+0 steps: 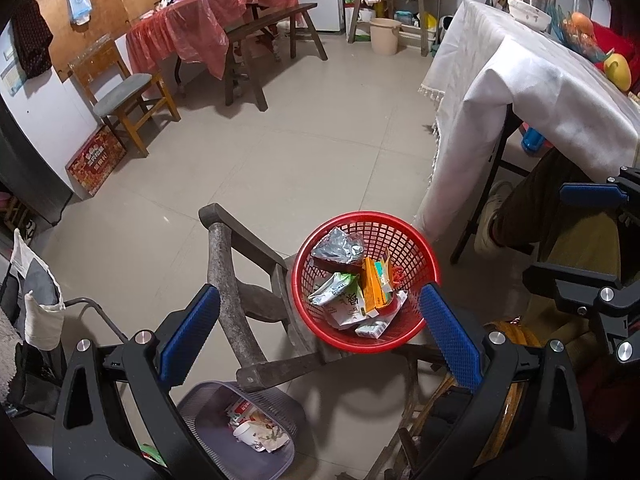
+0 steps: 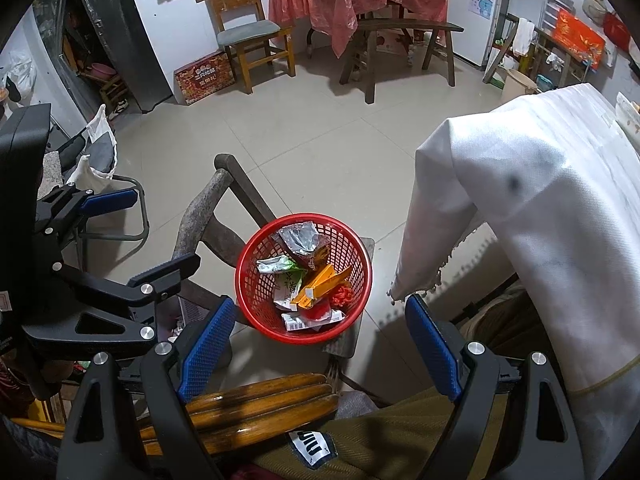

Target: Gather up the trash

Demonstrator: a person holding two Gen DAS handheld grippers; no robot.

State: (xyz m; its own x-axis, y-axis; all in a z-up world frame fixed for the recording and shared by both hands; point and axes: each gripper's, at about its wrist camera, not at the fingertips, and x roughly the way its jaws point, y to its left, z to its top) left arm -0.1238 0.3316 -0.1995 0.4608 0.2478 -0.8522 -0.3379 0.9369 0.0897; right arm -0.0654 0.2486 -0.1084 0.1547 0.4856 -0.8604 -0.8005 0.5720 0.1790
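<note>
A red mesh basket [image 1: 416, 240] sits on an old wooden chair [image 1: 224, 256] and holds several wrappers, an orange carton [image 1: 374, 288] and a silver foil bag [image 1: 338, 248]. It also shows in the right wrist view [image 2: 256, 296]. A purple mesh bin [image 1: 276, 464] with paper trash stands on the floor below the chair. My left gripper [image 1: 320, 336] is open and empty, above and in front of the red basket. My right gripper [image 2: 320, 344] is open and empty, just short of the basket.
A table with a white cloth [image 1: 532, 92] stands at the right, close to the basket. A person's leg in olive trousers [image 2: 384, 432] and a bamboo chair arm [image 2: 256, 404] lie below my right gripper. A red-covered table [image 1: 216, 20], bench and wooden chair stand far back.
</note>
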